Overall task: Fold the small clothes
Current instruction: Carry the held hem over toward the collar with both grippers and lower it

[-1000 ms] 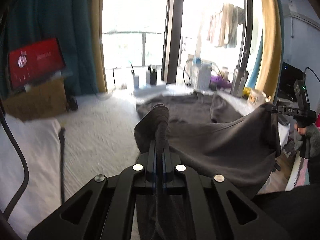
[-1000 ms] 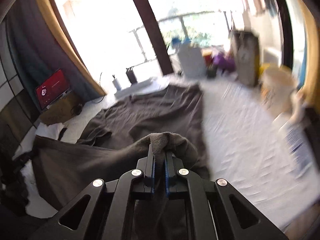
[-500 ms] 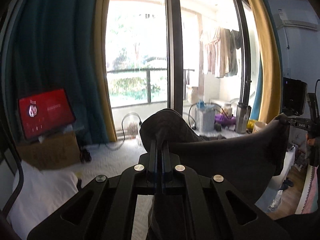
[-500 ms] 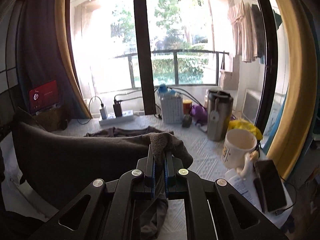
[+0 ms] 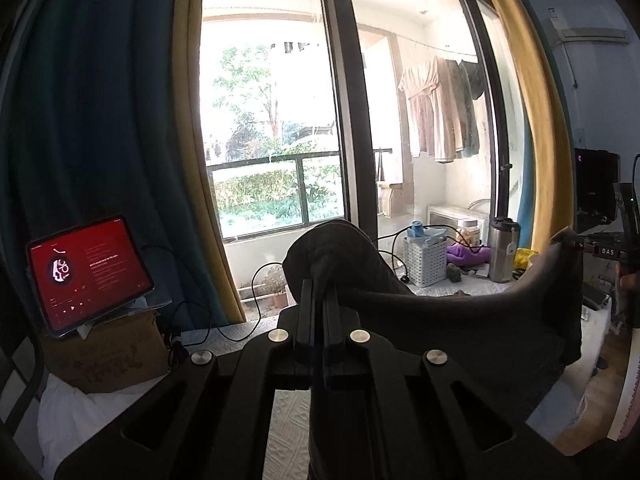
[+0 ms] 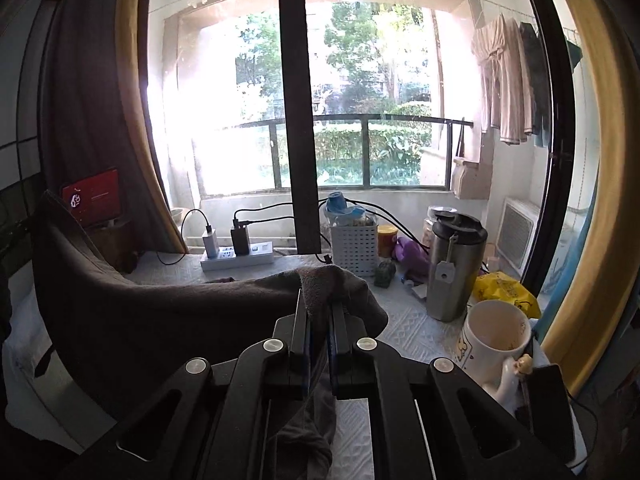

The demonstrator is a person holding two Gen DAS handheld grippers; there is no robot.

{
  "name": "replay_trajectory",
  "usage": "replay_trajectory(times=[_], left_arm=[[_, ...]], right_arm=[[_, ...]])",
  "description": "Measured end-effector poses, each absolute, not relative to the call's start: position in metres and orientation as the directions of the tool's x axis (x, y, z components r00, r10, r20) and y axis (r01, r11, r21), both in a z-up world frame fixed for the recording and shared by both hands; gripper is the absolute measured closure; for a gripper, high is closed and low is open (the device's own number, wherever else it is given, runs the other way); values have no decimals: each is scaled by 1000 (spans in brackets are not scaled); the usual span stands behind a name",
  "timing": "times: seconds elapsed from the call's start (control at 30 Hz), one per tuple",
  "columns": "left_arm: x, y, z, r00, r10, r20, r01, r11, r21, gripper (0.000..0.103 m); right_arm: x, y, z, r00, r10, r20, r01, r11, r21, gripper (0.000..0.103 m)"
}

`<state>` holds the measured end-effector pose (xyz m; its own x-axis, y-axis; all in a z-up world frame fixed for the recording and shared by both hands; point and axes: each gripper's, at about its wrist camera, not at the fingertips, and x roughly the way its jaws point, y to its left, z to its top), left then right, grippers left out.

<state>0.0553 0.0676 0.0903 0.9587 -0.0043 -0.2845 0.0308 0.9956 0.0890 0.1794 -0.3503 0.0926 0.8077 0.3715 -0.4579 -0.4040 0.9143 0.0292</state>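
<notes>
Both claws are clamped shut on the same dark grey cloth (image 6: 160,320). Left claw (image 5: 318,292) pinches one bunched corner, right claw (image 6: 318,300) pinches the other, fabric bulging over the tips of each.

Cloth hangs in the air between the two hands, top edge sagging in a shallow curve from claw to claw, the rest dropping below both. In the left view that edge runs off to the right and ends at the right claw, seen near the frame edge; in the right view it runs off to the left. So the long axis is side to side, claw to claw, and neither hand is nearer: each owns one end.

A bit of cloth shows low beyond the sagging edge; can't tell whether the bottom hem touches the white patterned desk (image 6: 412,336) below.

My read: spread-and-lay step, fold not yet made. Next move turns on keeping both ends level and the edge taut so it lands flat.

Watch the right side: mug (image 6: 496,340) and steel flask (image 6: 454,272) stand just beside the right claw, a swing could clip them.
</notes>
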Motion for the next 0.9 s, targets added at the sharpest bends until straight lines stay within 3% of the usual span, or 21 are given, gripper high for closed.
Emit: replay_trajectory(times=[0.9], left_arm=[[236, 101, 22, 882, 60, -467, -45, 998, 42, 102]], right_arm=[[396, -307, 34, 711, 380, -591, -466, 885, 9, 96]])
